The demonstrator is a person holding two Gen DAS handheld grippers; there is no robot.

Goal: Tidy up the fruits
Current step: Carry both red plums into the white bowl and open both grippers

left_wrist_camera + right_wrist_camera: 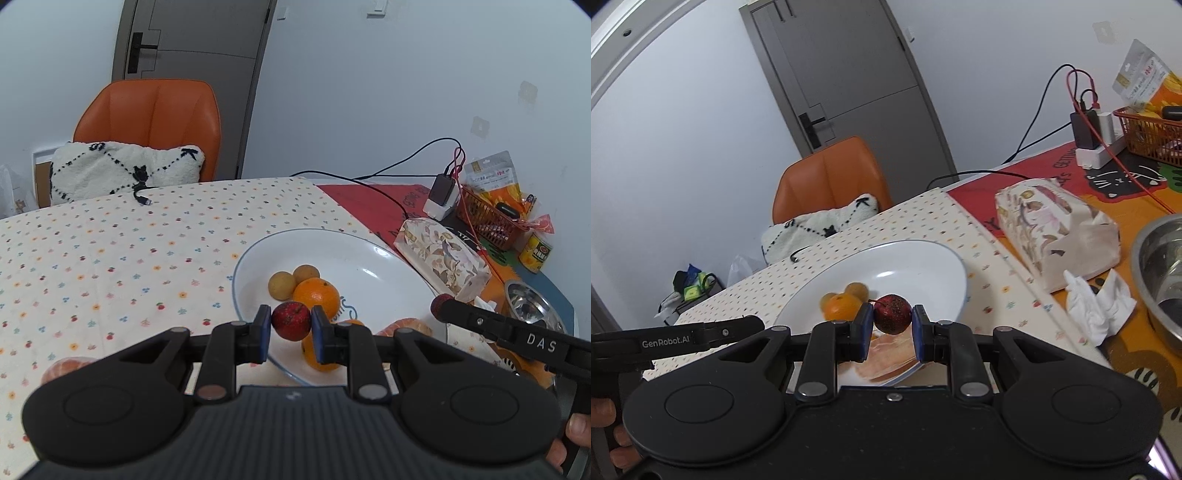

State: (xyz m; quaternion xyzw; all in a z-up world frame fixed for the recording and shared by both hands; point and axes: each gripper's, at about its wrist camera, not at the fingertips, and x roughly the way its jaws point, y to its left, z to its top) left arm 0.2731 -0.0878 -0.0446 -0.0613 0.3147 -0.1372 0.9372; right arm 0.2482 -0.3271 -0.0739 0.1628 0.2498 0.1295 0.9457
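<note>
A white bowl (369,266) stands on the dotted tablecloth and holds an orange (317,296), two small tan fruits (282,285) and another orange (314,356) near its front rim. My left gripper (290,330) is shut on a small red fruit (291,320) above the bowl's front rim. My right gripper (893,326) is shut on another small red fruit (893,314) over the bowl (923,266). That fruit shows at the right gripper's tip in the left wrist view (439,303). A mandarin (64,367) lies on the cloth at the left.
A floral tissue box (441,254), crumpled tissue (1097,306) and a steel bowl (532,308) lie right of the bowl. An orange basket (487,218), a can (535,253), a charger (441,195) and cables sit at the back right. An orange chair (155,122) with a cushion stands behind the table.
</note>
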